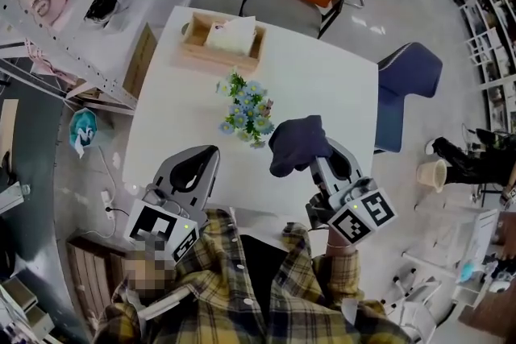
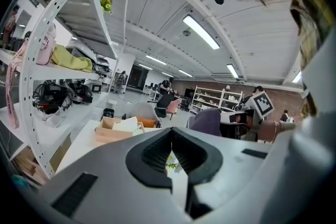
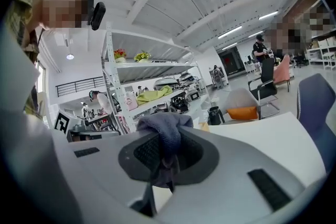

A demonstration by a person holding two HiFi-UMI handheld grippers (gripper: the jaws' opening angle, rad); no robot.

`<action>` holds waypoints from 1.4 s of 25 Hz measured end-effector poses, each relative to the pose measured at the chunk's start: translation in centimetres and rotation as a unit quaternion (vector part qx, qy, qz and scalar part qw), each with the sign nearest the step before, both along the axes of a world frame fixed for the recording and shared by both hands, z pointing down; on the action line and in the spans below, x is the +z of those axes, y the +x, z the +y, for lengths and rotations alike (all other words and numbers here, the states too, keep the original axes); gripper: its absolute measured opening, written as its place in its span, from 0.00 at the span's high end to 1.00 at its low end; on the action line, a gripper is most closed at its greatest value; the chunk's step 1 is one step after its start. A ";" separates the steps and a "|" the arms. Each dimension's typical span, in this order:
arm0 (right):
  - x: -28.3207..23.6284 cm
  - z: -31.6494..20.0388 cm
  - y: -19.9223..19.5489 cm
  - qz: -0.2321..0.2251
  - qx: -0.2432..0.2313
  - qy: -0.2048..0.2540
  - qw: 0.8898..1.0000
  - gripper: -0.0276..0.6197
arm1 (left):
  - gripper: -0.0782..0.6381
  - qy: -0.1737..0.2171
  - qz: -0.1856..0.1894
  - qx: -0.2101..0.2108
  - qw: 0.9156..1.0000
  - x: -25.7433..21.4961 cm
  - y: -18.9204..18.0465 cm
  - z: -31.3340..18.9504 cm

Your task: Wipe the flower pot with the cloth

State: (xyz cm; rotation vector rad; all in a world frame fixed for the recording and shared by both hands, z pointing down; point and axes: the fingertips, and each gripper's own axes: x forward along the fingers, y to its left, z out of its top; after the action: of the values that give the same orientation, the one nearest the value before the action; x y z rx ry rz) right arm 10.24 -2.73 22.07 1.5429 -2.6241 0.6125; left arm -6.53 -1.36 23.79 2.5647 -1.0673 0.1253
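Our right gripper has its jaws clenched on the dark blue cloth, which bunches above them and hangs a little below. Our left gripper keeps its jaws pressed together with nothing between. Beyond them, on the white tabletop, the flower pot stands, mostly hidden under its blue and white blooms. The cloth is just beside it, on its right, and we see no contact. We judge that taking the cloth is done and all the wiping is left.
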 end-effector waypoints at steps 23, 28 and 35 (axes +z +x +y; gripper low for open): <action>11.8 -5.6 1.2 0.026 -0.027 -0.113 0.993 0.92 | 0.88 -0.069 -0.068 0.029 0.995 11.3 1.5 -3.0; 15.2 -6.5 1.1 0.021 -0.035 -0.128 0.991 0.92 | 0.87 -0.072 -0.096 0.035 0.992 14.7 1.9 -3.5; 19.0 -6.9 0.6 0.012 -0.046 -0.153 0.987 0.92 | 0.66 -0.070 -0.115 0.067 0.989 18.3 3.7 -4.6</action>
State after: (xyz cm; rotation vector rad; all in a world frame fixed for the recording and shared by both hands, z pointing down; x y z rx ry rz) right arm 10.80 -9.59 41.08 1.3218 -2.4247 0.9317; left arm -2.87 -5.94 42.05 2.5364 -0.9263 0.5237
